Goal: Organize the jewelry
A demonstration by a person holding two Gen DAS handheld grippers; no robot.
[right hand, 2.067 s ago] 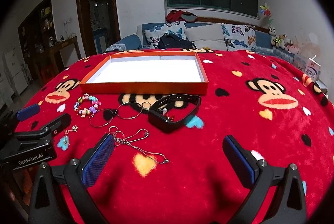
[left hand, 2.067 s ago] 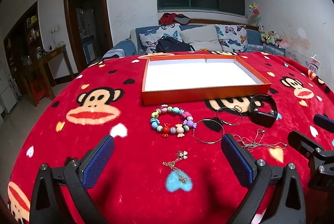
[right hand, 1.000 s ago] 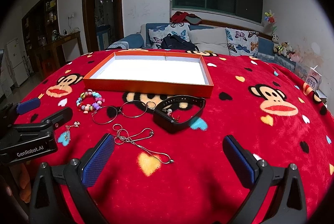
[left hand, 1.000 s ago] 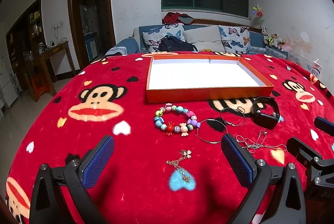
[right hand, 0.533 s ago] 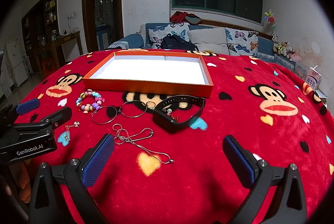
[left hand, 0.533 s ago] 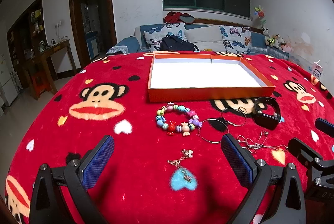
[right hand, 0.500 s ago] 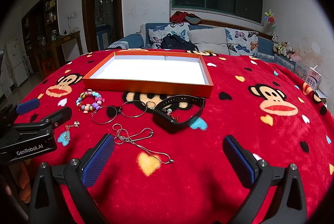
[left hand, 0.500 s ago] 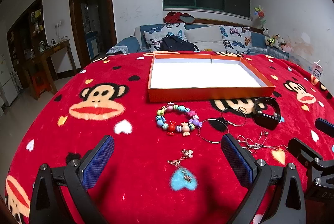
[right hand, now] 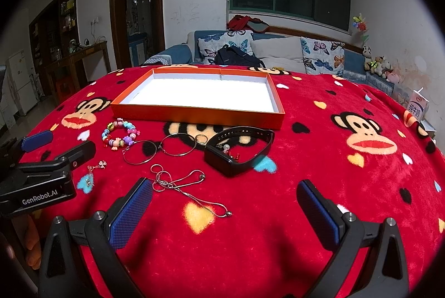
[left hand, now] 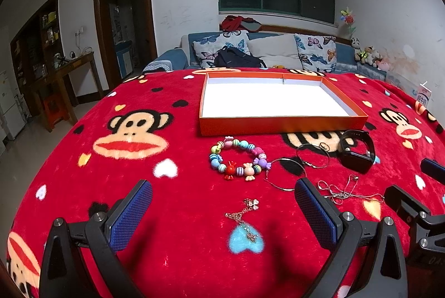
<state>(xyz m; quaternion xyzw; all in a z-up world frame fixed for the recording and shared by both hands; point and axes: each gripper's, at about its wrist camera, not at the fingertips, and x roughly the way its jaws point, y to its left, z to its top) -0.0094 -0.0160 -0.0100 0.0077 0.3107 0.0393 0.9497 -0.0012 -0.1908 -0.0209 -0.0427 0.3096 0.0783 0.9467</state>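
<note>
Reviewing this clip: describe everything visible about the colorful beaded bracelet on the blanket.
The beaded bracelet is a closed loop of chunky, glossy, plastic-looking beads in pink, blue, green, purple and striped patterns, some candy-shaped, plus a red charm at its near edge. It lies flat on the red monkey-print blanket, just in front of the orange tray's near wall and apart from it. A thin metal hoop lies at its right, very close; contact cannot be told. Neither gripper touches it.

A home living room: sofa (left hand: 267, 53) with butterfly cushions (left hand: 315, 52), plush toys (left hand: 367, 54), wooden doorway (left hand: 122, 20).
</note>
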